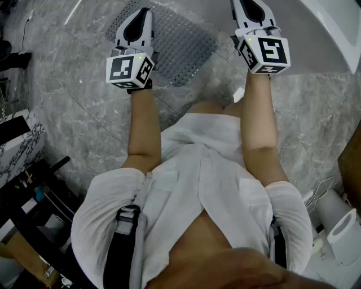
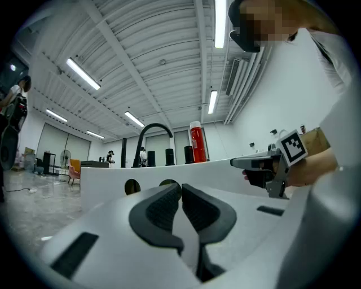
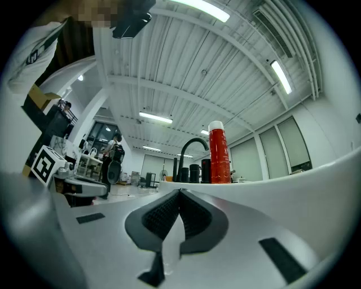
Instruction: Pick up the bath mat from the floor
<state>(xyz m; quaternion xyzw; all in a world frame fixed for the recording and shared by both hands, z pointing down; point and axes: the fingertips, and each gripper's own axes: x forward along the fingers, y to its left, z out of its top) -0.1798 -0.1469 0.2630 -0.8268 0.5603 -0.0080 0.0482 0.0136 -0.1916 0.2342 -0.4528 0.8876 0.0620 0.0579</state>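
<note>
Plainly, both bare forearms [image 1: 144,124] reached forward and down from white short sleeves [image 1: 113,192], running nearly parallel. In the head view the left gripper [image 1: 141,17] pointed away from the body with its marker cube [image 1: 130,69] facing up. The right gripper [image 1: 248,8] did the same a little further ahead, its tips at the picture's top edge. The mat [image 1: 177,48] (grey, studded all over) lay flat on the marbled floor [image 1: 73,107] and showed between the two grippers. The left gripper overlapped the mat's left edge in that picture, though whether it touched the mat could not be told. A white tub [image 1: 333,39] stood just right of the right gripper.

Only the head view showed the mat and the full reach of the arms. The gripper views gave what it could not. The left gripper's jaws were pressed together with nothing between them, and the right gripper's jaws likewise met, empty. Both cameras looked low across the room, over the tub's wall to a black arched faucet [image 2: 153,135] and a red bottle [image 2: 195,142] behind it, with strip lights [image 2: 82,73] on the ceiling above. Each also caught the other gripper off to one side, near the picture's edge, its cube turned toward the camera.
</note>
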